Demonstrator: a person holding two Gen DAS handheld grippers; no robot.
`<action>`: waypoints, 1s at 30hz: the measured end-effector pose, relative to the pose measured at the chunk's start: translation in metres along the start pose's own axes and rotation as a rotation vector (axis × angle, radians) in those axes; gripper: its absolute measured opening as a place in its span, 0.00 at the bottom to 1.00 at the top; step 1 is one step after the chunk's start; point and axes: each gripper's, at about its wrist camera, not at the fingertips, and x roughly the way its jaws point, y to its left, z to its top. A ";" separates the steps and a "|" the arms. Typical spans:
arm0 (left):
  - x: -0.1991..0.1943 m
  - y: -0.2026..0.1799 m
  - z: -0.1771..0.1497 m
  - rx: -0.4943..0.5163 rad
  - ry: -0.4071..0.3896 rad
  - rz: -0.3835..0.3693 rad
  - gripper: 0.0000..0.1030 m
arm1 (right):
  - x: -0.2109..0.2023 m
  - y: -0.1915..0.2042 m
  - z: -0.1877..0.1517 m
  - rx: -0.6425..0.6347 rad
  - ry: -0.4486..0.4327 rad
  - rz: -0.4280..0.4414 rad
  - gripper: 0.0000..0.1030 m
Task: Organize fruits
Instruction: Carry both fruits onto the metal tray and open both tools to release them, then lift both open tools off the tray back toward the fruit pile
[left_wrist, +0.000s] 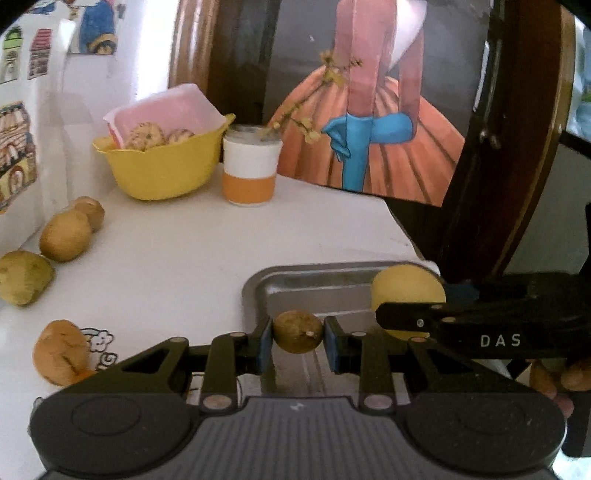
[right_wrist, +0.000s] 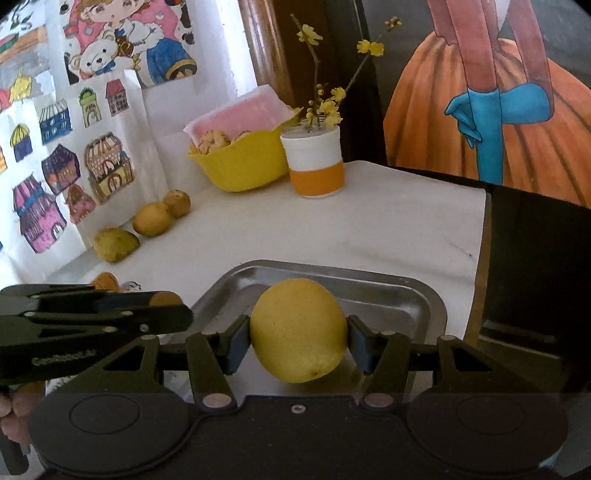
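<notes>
Beneath both sets of jaws I see the steel tray (right_wrist: 417, 299) on the white table (right_wrist: 388, 229). My right gripper (right_wrist: 298, 341) pinches a smooth, plump yellow lemon (right_wrist: 298, 330) between its jaws. My left gripper (left_wrist: 297, 341) clamps a small, dull brown round fruit (left_wrist: 297, 331).

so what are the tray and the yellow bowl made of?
Tray: looks like metal, probably stainless steel; grey, shiny, with reflections on its rolled rim. Yellow bowl: likely plastic; opaque, uniform colour, smooth with a soft sheen, though that's less certain.
</notes>
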 end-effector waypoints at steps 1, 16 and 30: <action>0.001 -0.001 0.000 0.001 0.006 -0.001 0.31 | 0.001 0.001 -0.001 -0.012 0.001 -0.007 0.56; 0.005 0.003 -0.001 -0.028 0.025 0.011 0.57 | 0.004 0.008 -0.009 -0.047 0.006 -0.038 0.57; -0.059 0.016 -0.002 -0.134 -0.107 0.082 1.00 | -0.058 0.028 -0.010 -0.029 -0.171 -0.110 0.99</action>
